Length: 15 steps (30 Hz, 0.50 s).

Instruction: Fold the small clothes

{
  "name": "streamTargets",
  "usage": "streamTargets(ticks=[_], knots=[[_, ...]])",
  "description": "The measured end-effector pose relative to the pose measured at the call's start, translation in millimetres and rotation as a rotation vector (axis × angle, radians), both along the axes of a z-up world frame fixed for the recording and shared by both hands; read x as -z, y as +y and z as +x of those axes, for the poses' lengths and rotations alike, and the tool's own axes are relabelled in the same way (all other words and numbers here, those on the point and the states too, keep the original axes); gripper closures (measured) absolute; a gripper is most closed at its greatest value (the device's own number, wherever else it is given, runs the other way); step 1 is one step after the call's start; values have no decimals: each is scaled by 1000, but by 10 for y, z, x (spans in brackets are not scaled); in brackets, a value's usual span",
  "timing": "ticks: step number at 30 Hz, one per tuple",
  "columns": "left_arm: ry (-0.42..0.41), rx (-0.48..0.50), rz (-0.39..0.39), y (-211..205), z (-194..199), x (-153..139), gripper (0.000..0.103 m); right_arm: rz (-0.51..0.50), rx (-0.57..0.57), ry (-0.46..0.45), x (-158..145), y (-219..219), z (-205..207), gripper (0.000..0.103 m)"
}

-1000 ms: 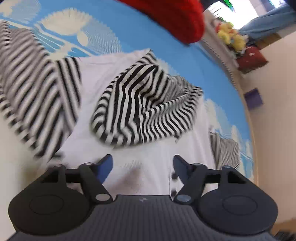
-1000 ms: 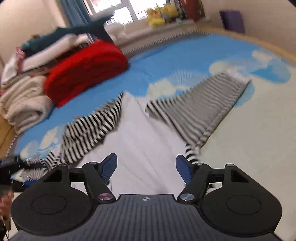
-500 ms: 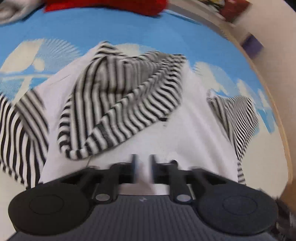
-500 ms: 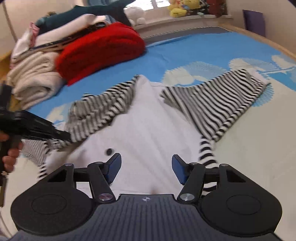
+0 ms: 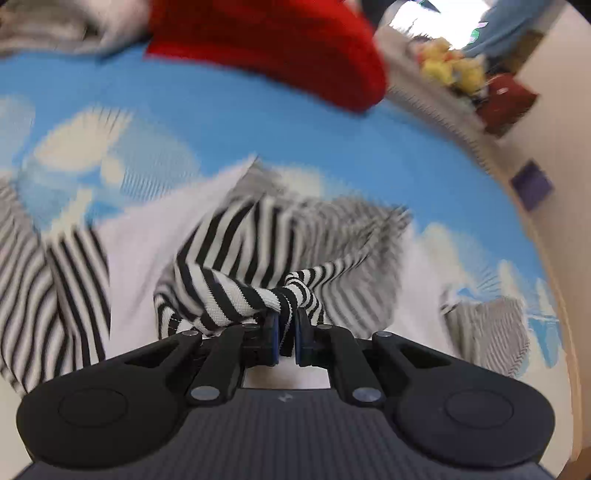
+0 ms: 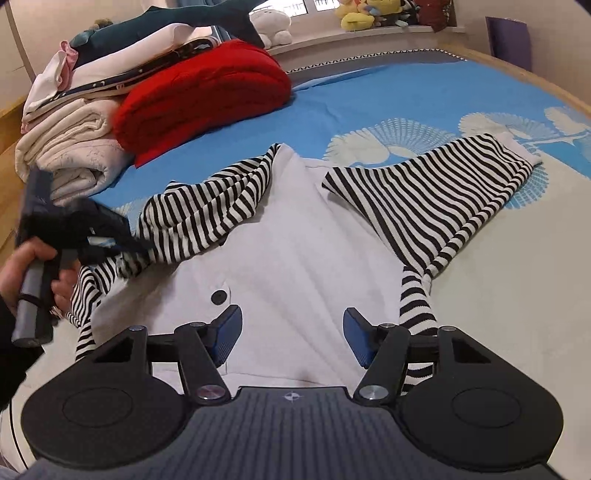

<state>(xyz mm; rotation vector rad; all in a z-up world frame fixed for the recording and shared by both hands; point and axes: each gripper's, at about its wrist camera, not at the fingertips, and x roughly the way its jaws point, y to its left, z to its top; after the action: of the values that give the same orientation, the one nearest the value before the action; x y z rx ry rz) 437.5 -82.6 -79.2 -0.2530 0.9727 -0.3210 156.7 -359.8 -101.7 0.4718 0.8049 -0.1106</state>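
A small white top (image 6: 303, 258) with black-and-white striped sleeves and hood lies spread on the bed. My left gripper (image 5: 285, 334) is shut on the edge of the striped hood (image 5: 258, 291) and lifts it off the white body (image 5: 140, 266). It also shows at the left of the right wrist view (image 6: 122, 240), pinching the hood (image 6: 207, 210). My right gripper (image 6: 291, 338) is open just above the white front, near a black button (image 6: 218, 296). The right striped sleeve (image 6: 436, 199) lies stretched out flat.
The bed has a blue sheet with white shell prints (image 6: 399, 110). A red folded blanket (image 6: 207, 99) and a pile of cream and white linen (image 6: 70, 155) lie at the back left. Plush toys (image 6: 362, 14) sit on the window ledge. A wooden bed edge (image 6: 535, 77) runs at right.
My left gripper closed and then took hold of the striped hood edge, lifting it. My right gripper came lower and closer over the white front and stays open.
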Motion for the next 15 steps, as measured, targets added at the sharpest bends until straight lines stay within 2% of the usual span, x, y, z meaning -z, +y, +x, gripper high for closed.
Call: streamTargets(ticks=[5,7,9,12,15], knots=[[-52,28,-61,-9,-154,-362,95,8,-13,0,-4,45,15,40],[-56,83,-45,-72,-274,-407,95,9,-13,3,-4,50,16,40],[-31,161,12,-201,-425,-337,95,18,3,11,-3,27,9,40],[80,272,103,-398,-611,25,95,47,49,6,-37,-53,-33,40],[156,327,148,-613,-460,224,95,60,72,-23,-113,-91,-84,40]])
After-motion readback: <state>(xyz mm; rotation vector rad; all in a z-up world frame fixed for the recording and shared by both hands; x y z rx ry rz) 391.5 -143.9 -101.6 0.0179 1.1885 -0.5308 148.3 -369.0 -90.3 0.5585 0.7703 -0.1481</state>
